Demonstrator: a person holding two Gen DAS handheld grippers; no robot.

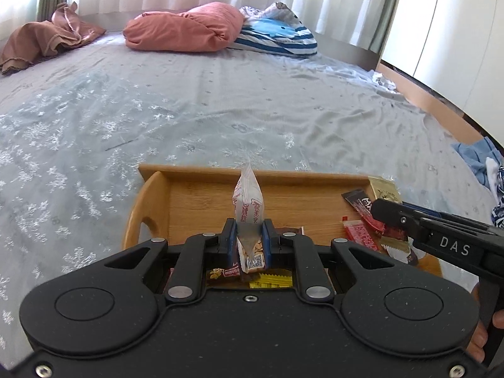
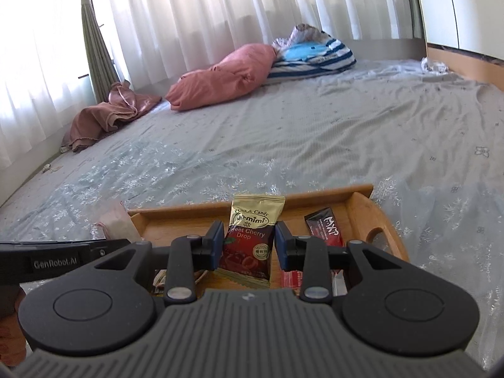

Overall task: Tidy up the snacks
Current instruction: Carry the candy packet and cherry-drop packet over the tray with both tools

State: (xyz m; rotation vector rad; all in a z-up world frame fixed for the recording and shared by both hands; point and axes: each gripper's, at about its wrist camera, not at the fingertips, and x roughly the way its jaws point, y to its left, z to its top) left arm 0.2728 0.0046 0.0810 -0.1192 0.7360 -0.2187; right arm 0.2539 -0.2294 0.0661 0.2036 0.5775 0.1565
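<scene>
My left gripper is shut on a white snack packet with red print, which stands upright between its pads over the wooden tray. In the right wrist view my right gripper is shut on a gold and dark red cherry drop packet, held above the tray. In the tray lie a dark sachet, a red sachet and several other packets under both grippers. The right gripper comes in from the right of the left wrist view. The left gripper shows at the left of the right wrist view.
The tray rests on a bed with a grey snowflake sheet. A pink pillow, a striped blue pillow and a brown cloth lie by the curtains. The wooden bed frame and a blue cloth are at the right.
</scene>
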